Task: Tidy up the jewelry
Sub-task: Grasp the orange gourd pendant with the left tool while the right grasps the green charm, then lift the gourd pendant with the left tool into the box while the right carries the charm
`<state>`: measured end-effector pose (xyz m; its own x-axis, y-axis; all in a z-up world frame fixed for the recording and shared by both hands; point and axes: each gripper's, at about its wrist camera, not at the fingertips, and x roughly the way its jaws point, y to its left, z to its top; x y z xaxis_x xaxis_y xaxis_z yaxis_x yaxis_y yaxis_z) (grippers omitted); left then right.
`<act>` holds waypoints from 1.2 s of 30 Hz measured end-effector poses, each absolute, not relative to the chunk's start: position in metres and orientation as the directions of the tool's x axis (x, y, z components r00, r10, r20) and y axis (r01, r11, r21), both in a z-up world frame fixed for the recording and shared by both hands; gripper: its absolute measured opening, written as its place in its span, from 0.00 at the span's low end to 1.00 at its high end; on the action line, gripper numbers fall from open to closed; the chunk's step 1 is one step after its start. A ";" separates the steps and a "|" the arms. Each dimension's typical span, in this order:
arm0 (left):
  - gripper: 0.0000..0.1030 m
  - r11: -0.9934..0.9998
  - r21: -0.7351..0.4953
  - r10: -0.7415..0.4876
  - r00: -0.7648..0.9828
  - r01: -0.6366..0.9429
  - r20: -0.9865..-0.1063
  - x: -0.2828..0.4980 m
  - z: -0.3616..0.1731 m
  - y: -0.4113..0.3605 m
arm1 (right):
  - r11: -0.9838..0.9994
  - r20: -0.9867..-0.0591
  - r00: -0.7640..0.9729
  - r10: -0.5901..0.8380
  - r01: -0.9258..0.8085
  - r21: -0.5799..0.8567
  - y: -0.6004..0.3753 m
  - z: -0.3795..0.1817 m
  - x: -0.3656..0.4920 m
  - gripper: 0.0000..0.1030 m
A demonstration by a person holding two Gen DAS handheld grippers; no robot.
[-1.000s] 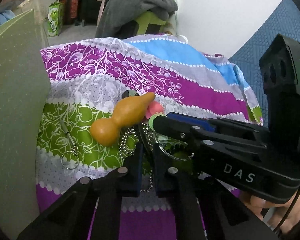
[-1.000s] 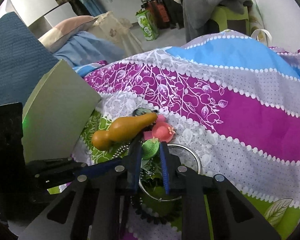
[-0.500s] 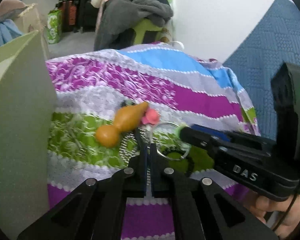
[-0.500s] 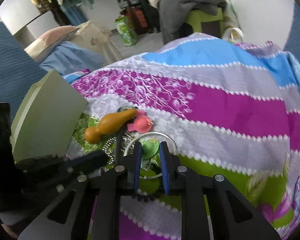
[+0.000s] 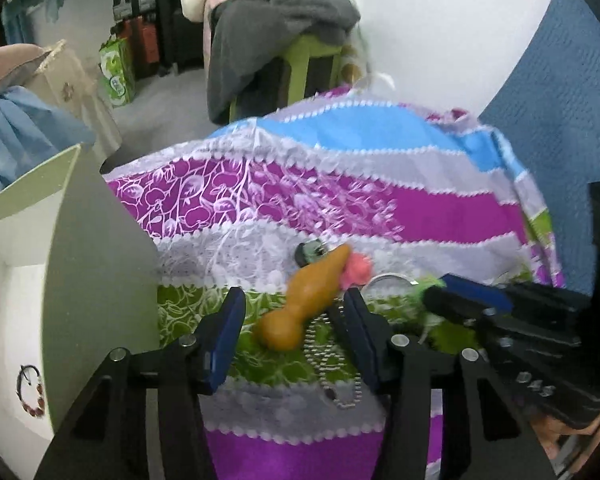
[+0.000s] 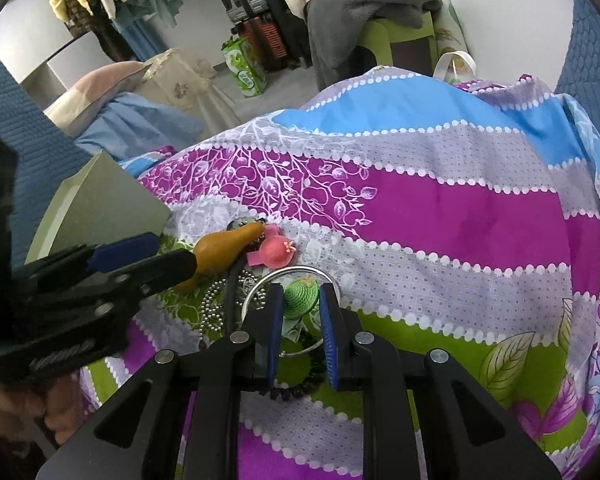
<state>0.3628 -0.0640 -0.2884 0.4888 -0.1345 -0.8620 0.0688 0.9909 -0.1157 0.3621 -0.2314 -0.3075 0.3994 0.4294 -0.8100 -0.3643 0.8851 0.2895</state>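
My left gripper hangs over the jewelry pile with its jaws opening. An orange gourd charm and a silver ball chain lie on the cloth between its fingers, untouched by the pads. My right gripper is shut on a green woven charm, just above a silver bangle. A pink charm lies beside the gourd. In the right wrist view the left gripper reaches in from the left. A dark bead bracelet lies under my right fingers.
An open green box stands at the left on the striped bedcloth; a bead bracelet lies on its white inside. A blue headboard stands at the right. A chair with clothes is beyond the bed.
The left gripper was shut over the chain; it has risen and its jaws have spread. The chain lies on the cloth. The right gripper has kept the green charm and shifted a little.
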 end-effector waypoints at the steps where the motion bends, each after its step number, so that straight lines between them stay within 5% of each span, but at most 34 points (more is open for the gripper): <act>1: 0.49 0.992 -0.098 -0.127 0.479 0.084 -0.868 0.365 -0.291 -0.066 | 0.886 -0.811 0.398 0.428 -0.362 0.290 -0.232 -0.308 0.362 0.15; 7: 0.46 0.987 -0.086 -0.139 0.446 0.137 -0.884 0.370 -0.302 -0.074 | 0.891 -0.823 0.391 0.412 -0.360 0.275 -0.235 -0.311 0.363 0.15; 12: 0.26 0.982 -0.111 -0.168 0.432 0.155 -0.886 0.370 -0.309 -0.075 | 0.896 -0.833 0.388 0.395 -0.361 0.257 -0.234 -0.313 0.361 0.15; 36: 0.25 0.956 -0.268 -0.292 0.488 0.120 -0.823 0.338 -0.239 -0.052 | 0.943 -0.819 0.492 0.296 -0.287 0.169 -0.230 -0.252 0.337 0.15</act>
